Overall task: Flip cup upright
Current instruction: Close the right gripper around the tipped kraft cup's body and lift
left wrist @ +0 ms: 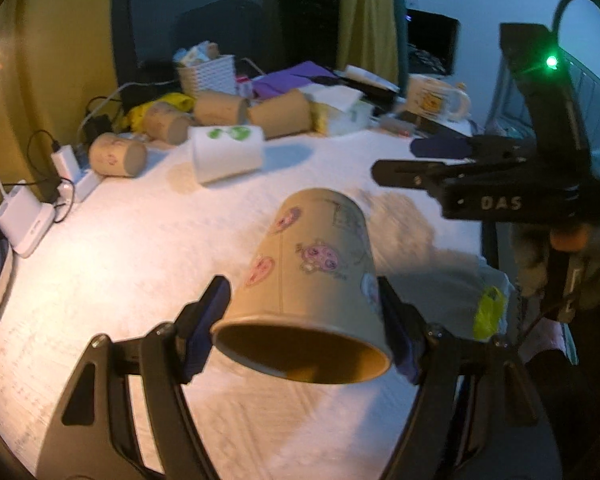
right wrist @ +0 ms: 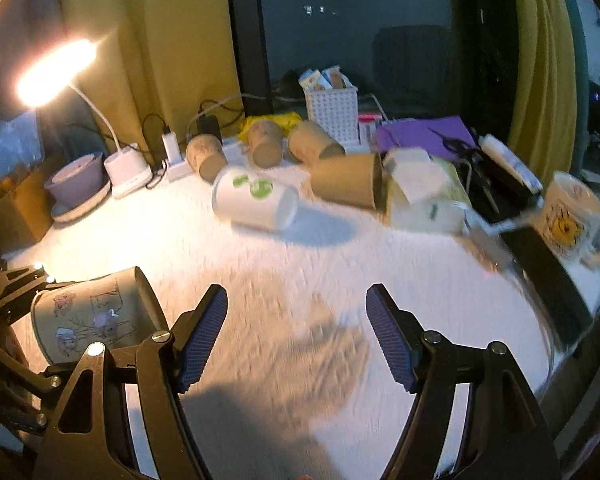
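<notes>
Brown paper, printed with pink cartoon figures: this is the cup (left wrist: 316, 276), which I hold in my left gripper (left wrist: 304, 320), its blue pads (left wrist: 204, 332) pressed against opposite sides of the wall near the rim. The cup is tilted above the white table (left wrist: 140, 264), its open mouth towards the camera and downward, its closed base away and up. In the right wrist view the same cup (right wrist: 96, 316) appears at far left, clamped in the other tool.

Left edge of the table: a lit lamp (right wrist: 56, 72) on a white base, chargers and cables. Centre rear: several brown cups (right wrist: 268, 148) lying on their sides, and a white cup (right wrist: 256, 200) with green marks, also on its side. Behind them stands a white basket (right wrist: 334, 114). Right: a purple folder (right wrist: 420, 132) and a mug (right wrist: 576, 216) with a yellow figure.

My right gripper (right wrist: 296, 340) hangs over bare table, fingers spread wide, nothing between them.
</notes>
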A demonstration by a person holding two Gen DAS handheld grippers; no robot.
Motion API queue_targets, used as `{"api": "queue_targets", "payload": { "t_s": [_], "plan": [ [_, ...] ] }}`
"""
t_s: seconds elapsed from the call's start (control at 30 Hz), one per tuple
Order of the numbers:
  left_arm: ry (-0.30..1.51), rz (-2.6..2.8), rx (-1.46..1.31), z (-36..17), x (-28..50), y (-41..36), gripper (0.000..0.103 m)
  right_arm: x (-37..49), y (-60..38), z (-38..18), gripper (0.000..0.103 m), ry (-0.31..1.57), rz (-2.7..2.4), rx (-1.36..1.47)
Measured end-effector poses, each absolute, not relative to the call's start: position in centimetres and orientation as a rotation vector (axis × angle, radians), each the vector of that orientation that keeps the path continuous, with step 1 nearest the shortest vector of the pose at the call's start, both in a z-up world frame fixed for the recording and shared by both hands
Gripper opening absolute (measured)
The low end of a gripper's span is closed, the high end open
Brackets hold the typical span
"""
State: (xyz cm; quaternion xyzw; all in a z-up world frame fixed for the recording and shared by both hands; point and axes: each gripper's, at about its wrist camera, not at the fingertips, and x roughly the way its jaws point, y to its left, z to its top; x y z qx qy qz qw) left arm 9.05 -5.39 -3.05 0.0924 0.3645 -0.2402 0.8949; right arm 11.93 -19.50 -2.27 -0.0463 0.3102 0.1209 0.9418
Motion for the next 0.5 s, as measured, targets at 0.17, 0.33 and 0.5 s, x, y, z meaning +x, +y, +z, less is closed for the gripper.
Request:
{"api": "queue_targets", "payload": {
  "t_s": [0.17, 0.33, 0.5],
  "plan": [
    [0.772, -0.527, 0.218, -4.1, 7.6, -6.8, 0.073, 10.4, -20.5, -3.7, 0.075, 0.648, 0.247, -0.084],
    [0.792, -0.543, 0.254, -4.9, 7.5, -8.0, 0.073, 10.2, -21.5, -4.8, 0.075, 0.66, 0.269, -0.069],
    [0.828, -0.57, 0.255, -5.7, 8.2, -8.9, 0.074, 10.8, -22.1, -5.7, 0.075, 0.67, 0.294, -0.075]
  ]
}}
